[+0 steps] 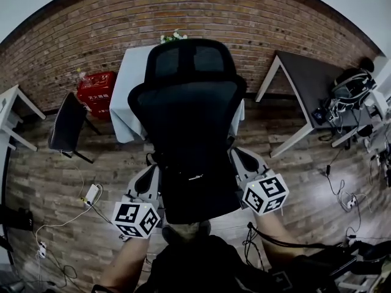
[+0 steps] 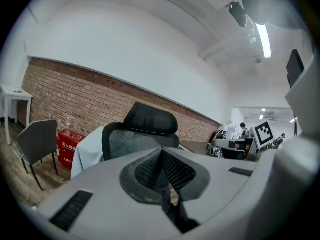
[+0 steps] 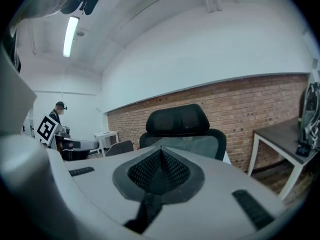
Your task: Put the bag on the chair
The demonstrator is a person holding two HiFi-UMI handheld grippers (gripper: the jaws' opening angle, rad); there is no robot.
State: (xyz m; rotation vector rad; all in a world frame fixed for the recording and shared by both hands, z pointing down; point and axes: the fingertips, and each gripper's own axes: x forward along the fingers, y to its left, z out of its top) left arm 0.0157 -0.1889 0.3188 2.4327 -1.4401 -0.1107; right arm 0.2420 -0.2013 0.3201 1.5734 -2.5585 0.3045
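A black office chair (image 1: 186, 102) with a headrest faces me on the wooden floor; it also fills the middle of the left gripper view (image 2: 145, 126) and the right gripper view (image 3: 182, 124). In front of its backrest hangs a black bag (image 1: 198, 194) between my two grippers, hard to separate from the chair's seat. My left gripper (image 1: 156, 174) is at the bag's left side, my right gripper (image 1: 237, 157) at its right side. Both sets of jaws are shut, left (image 2: 161, 151) and right (image 3: 161, 149), each with a dark strip of the bag running down from between the pads.
Behind the chair stands a table with a pale cloth (image 1: 131, 84), a red crate (image 1: 96, 93) and a grey chair (image 1: 66, 124) to its left. A dark desk (image 1: 305, 78) with gear is at the right. Cables and a power strip (image 1: 91, 194) lie on the floor at the left.
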